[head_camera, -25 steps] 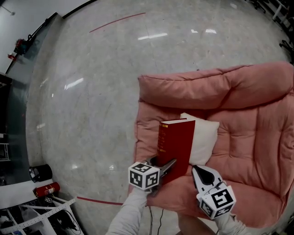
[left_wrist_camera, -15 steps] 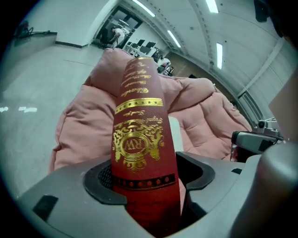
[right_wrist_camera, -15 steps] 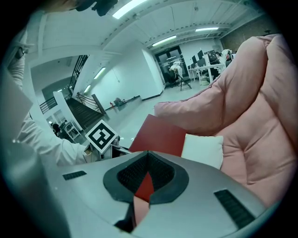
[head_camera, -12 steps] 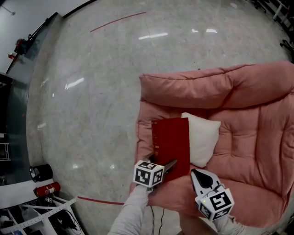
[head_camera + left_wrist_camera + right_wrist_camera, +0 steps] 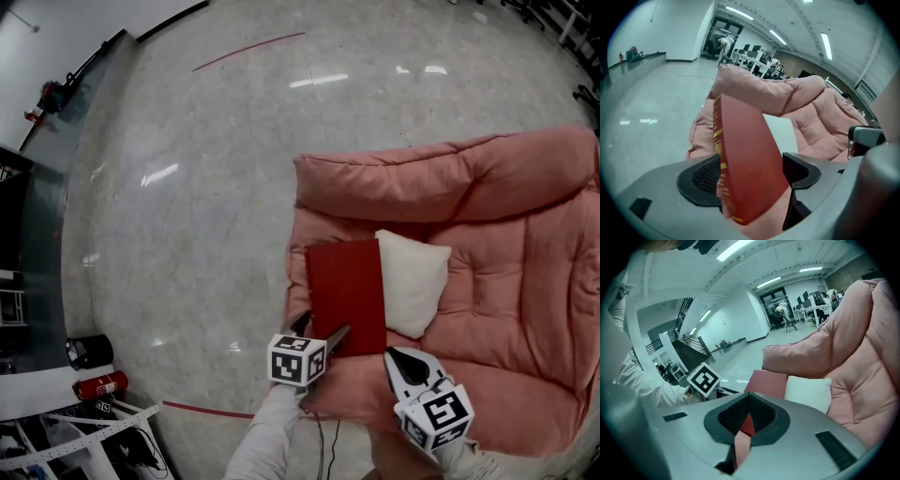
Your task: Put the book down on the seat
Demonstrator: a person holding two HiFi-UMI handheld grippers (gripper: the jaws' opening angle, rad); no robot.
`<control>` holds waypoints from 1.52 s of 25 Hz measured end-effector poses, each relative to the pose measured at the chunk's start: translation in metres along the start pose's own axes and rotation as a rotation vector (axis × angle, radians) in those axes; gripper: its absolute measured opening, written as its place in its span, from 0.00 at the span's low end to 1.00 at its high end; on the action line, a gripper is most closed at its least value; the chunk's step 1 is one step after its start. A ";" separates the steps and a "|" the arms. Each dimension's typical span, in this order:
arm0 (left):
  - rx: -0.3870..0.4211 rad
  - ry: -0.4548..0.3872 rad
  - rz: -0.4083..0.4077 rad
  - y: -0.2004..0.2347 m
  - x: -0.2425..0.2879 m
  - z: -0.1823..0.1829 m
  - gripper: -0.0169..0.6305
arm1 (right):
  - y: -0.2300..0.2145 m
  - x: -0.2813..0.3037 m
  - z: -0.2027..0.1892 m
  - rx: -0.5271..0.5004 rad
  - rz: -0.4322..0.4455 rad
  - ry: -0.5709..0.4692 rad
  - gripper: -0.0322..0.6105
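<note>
A dark red book (image 5: 347, 291) lies flat on the pink padded seat (image 5: 506, 281), against a white pillow (image 5: 412, 277). My left gripper (image 5: 322, 331) is at the book's near edge. In the left gripper view the book (image 5: 745, 154) still sits between the jaws of my left gripper (image 5: 750, 173), spine with gilt marks to the left. The jaws are opening, and the right pad stands off the cover. My right gripper (image 5: 403, 366) hovers over the seat's front edge, to the right of the book. In its own view the right gripper (image 5: 747, 420) is shut and empty.
Polished grey floor surrounds the seat, with a red line (image 5: 206, 410) near its front-left corner. A red fire extinguisher (image 5: 98, 385), a black cylinder (image 5: 89, 352) and a white frame (image 5: 56, 441) lie at the lower left. The seat's backrest (image 5: 450, 178) rises behind the pillow.
The book has tipped from standing on its edge to lying flat on the seat. The left gripper's jaws have spread wider around its near edge. The right gripper has barely moved.
</note>
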State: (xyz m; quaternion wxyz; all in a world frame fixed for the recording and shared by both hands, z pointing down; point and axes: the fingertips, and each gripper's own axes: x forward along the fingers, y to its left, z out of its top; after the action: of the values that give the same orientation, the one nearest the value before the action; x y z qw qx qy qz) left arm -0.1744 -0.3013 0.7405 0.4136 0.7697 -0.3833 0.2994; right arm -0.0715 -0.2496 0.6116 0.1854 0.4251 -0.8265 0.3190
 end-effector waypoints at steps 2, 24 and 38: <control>0.003 -0.012 0.006 -0.003 -0.009 0.001 0.65 | 0.004 -0.003 0.002 -0.006 0.005 -0.006 0.05; 0.010 -0.251 0.058 -0.093 -0.134 -0.001 0.23 | 0.051 -0.077 0.012 -0.092 0.040 -0.060 0.05; -0.023 -0.345 0.111 -0.173 -0.213 -0.045 0.04 | 0.086 -0.147 0.002 -0.176 0.095 -0.081 0.05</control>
State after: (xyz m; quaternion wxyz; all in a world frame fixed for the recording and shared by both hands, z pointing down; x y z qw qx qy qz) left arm -0.1481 -0.1264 0.5262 0.3332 0.7825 -0.4939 0.1811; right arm -0.0578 -0.1277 0.4933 0.1730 0.3801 -0.8775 0.2359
